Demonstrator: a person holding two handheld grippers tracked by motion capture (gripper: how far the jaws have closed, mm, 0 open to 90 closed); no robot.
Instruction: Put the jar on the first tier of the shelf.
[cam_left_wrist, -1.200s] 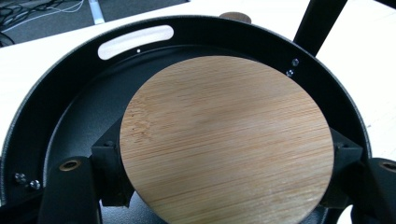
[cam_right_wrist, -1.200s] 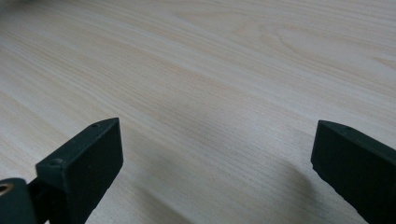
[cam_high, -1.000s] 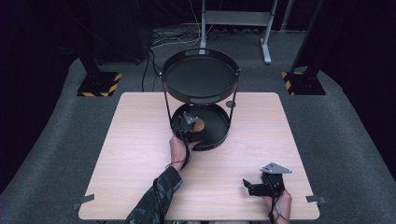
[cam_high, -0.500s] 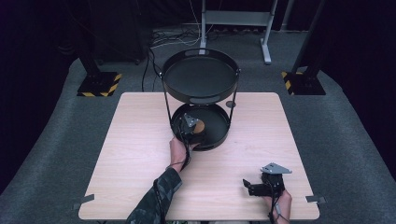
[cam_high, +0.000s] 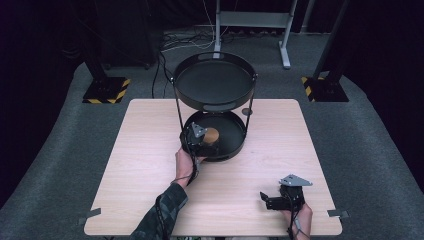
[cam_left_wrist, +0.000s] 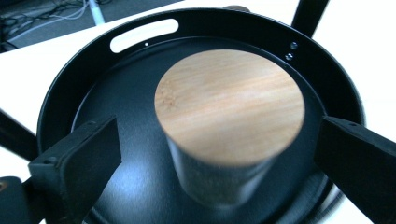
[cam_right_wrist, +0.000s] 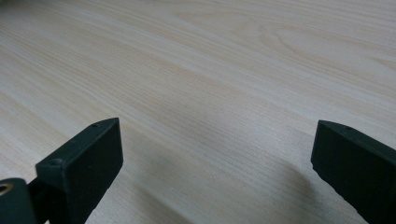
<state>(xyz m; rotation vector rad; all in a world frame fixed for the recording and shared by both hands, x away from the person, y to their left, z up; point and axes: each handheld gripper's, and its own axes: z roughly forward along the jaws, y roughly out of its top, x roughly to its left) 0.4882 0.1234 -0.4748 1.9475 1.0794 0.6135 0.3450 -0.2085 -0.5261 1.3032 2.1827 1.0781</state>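
Note:
A dark jar with a round wooden lid (cam_high: 212, 135) (cam_left_wrist: 229, 105) stands upright in the lower tray (cam_high: 237, 145) (cam_left_wrist: 196, 18) of a black two-tier stand. My left gripper (cam_high: 206, 140) (cam_left_wrist: 219, 135) reaches over the tray's near rim. Its jaws have just been opening and now stand wide on either side of the jar, with a gap between each pad and the jar. My right gripper (cam_high: 265, 201) (cam_right_wrist: 215, 140) rests low over the table's front right, open, with only bare wood between its fingers.
The stand's upper tray (cam_high: 182, 70) hangs over the back half of the lower one on thin black posts (cam_high: 177, 112). The light wooden table (cam_high: 150, 150) (cam_right_wrist: 233, 56) stretches around the stand. Grey carpet and dark equipment stands lie beyond it.
The left gripper has let go of the jar and eased back a little toward the person. The jar stays in the lower tray. The right gripper has not moved.

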